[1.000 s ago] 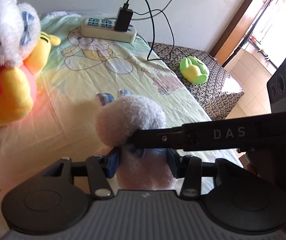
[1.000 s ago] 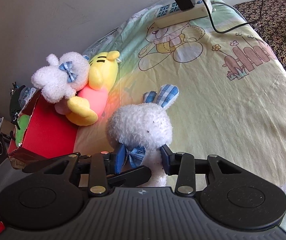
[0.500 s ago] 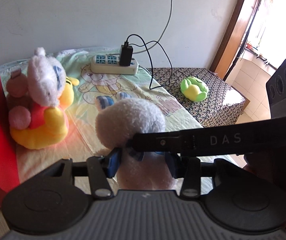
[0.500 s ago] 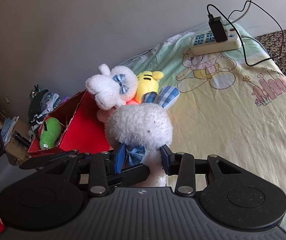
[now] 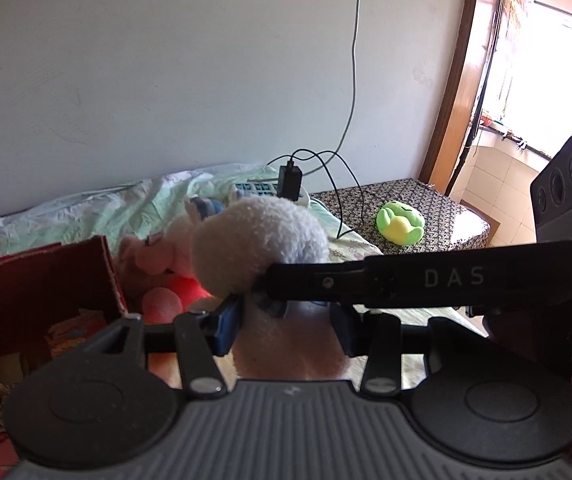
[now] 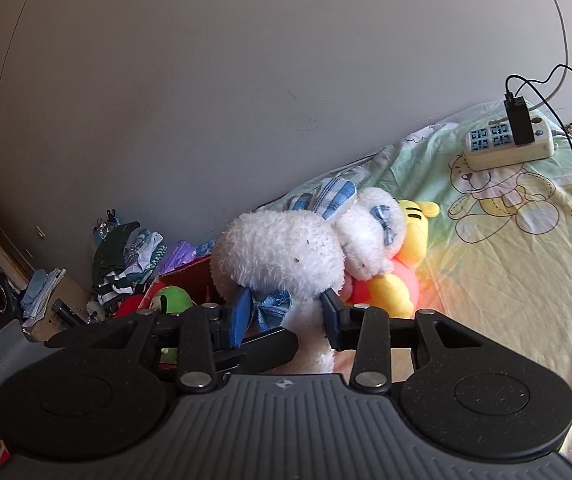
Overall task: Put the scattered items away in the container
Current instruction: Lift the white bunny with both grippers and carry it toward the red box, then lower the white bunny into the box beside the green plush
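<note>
Bunny (image 6: 281,256) hangs in the air above the bed (image 6: 518,264), pinched at the neck by both my grippers, left (image 5: 283,322) and right (image 6: 286,316), so its floppy body won't sag. I hold it beside the red box (image 5: 41,284), ready to drop it in.

White bunny (image 6: 281,256): lower body hidden behind gripper housing in both views; face not visible. Red box (image 5: 41,288): cut off by left edge in left wrist view, mostly hidden behind bunny in right wrist view. Green toy (image 6: 171,300) in box: partly hidden. Yellow bear (image 6: 402,276): face hidden behind second white plush (image 6: 370,236). Clutter pile (image 6: 125,256) by wall: items too small to identify.
</note>
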{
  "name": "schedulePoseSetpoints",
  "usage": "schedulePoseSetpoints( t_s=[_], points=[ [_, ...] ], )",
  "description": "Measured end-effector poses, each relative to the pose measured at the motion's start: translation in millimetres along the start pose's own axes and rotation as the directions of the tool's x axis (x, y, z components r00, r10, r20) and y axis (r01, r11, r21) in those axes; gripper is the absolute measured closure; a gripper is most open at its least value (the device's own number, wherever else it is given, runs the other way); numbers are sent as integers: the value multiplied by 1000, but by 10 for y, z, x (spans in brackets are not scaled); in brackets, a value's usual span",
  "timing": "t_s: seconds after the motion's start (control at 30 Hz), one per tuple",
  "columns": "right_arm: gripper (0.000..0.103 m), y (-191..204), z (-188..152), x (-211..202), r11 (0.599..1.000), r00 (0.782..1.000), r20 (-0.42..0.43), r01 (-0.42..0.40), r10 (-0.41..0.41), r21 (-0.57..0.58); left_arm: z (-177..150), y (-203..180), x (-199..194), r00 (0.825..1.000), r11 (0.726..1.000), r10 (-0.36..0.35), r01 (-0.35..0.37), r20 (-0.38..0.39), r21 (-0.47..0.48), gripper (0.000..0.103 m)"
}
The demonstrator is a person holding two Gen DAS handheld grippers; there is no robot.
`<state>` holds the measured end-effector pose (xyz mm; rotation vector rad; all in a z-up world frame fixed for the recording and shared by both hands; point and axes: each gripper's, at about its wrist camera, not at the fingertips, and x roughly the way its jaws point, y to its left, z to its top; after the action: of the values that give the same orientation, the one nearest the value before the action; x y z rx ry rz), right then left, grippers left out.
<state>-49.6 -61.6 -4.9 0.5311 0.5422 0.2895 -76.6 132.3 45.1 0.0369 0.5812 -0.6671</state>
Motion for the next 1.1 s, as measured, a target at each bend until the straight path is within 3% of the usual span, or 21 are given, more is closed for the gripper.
schedulePoseSetpoints(
  t_s=[0.27, 0.43, 0.83, 1.1],
  points=[
    [62, 521, 11, 444, 998, 998, 24, -62, 63, -19, 70, 594, -355, 997, 998, 62, -63, 56, 6, 58],
    [62, 740, -59, 757, 996, 997, -5, -78, 78, -40, 4, 931, -487, 993, 994, 106, -106, 52, -12, 58],
    [62, 897, -170, 1539, 994, 979, -177, -93, 100, 50, -184, 1742, -423, 982, 977, 178, -183, -59, -113, 58],
    [62, 817, -224, 1869, 991, 945, -309, -77, 107, 109, -327, 1954, -290, 967, 965, 209, -228, -148, -130, 58]
  ],
)
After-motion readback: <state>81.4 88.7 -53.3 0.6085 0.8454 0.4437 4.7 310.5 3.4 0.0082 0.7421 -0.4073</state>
